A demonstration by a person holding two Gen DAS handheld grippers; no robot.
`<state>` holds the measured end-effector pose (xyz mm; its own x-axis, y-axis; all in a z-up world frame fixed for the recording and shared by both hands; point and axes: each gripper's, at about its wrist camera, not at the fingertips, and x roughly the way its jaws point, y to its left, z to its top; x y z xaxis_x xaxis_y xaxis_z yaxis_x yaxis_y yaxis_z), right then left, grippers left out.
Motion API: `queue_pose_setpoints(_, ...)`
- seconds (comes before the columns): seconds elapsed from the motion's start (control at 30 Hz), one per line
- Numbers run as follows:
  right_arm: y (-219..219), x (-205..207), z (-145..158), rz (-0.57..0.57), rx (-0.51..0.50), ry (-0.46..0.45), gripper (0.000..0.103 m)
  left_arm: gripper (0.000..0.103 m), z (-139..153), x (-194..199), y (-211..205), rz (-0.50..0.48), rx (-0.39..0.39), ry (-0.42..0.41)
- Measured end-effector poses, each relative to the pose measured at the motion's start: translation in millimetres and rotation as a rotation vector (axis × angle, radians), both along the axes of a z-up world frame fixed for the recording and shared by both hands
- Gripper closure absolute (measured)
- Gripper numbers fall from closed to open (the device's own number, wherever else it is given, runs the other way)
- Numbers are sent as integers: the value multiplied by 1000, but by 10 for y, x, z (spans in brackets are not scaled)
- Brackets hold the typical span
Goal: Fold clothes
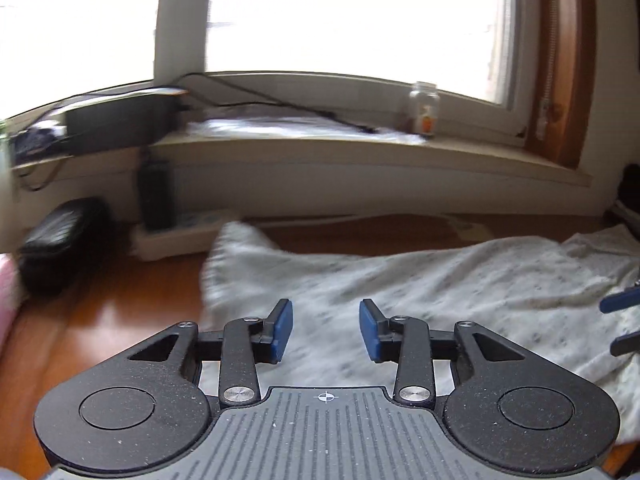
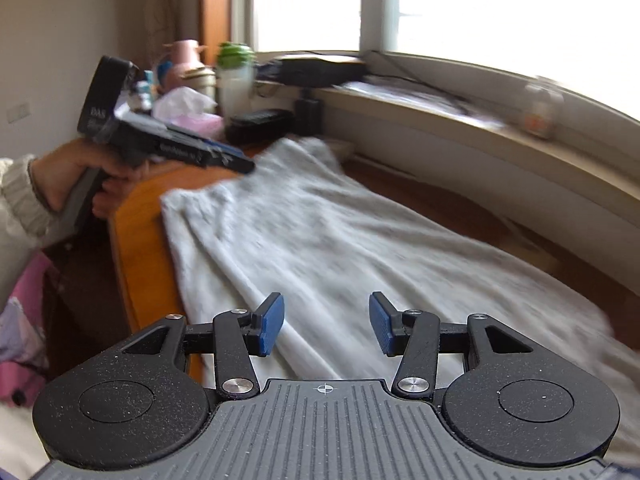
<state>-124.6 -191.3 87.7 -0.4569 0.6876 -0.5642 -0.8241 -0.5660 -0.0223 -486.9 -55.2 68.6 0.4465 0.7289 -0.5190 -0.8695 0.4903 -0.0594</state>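
Note:
A light grey patterned garment (image 1: 420, 288) lies spread across the wooden table (image 1: 100, 320); it also shows in the right wrist view (image 2: 320, 232), running from the table's near edge toward the window. My left gripper (image 1: 326, 330) is open and empty, hovering over the garment's left part. My right gripper (image 2: 326, 324) is open and empty, above the garment's near end. The left gripper also shows in the right wrist view (image 2: 240, 162), held in a hand over the garment's far corner. The right gripper's blue fingertips (image 1: 620, 302) show at the right edge of the left wrist view.
A window sill (image 1: 360, 152) runs behind the table with a jar (image 1: 424, 108), cables and a dark box (image 1: 116, 120). A black case (image 1: 60, 236) sits at the table's left. Bottles and a tissue pack (image 2: 188, 108) crowd the far left corner. The table edge (image 2: 136, 240) drops off at left.

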Motion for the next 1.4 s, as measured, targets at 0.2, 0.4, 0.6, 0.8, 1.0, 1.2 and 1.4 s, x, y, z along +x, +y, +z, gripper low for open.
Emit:
queue_pose_setpoints(0.2, -457, 768, -65, -147, -16, -33, 55, 63, -22, 995, 257, -158, 8, 6)
queue_pose_setpoints(0.4, -635, 816, -158, -177, -4, -30, 57, 50, -117, 2090, 430, -332, 8, 32)
queue_pose_setpoints(0.6, -599, 827, -224, -159, 7, -5, 58, 45, -251, 2868, 485, -468, -27, 58)
queue_pose_setpoints(0.8, -556, 858, -265, -130, 7, 32, 58, 48, -497, 3241, 459, -546, -89, 85)
queue_pose_setpoints(1.0, -626, 887, -235, -86, -3, 76, 98, 61, -632, 3278, 440, -511, -52, 100)
queue_pose_setpoints(1.2, -981, 866, -86, -51, 3, 43, 101, 63, -618, 3222, 471, -508, -66, 81)
queue_pose_setpoints(1.4, -884, 906, -146, -91, 12, 16, 96, 62, -614, 3212, 497, -510, -75, 68)
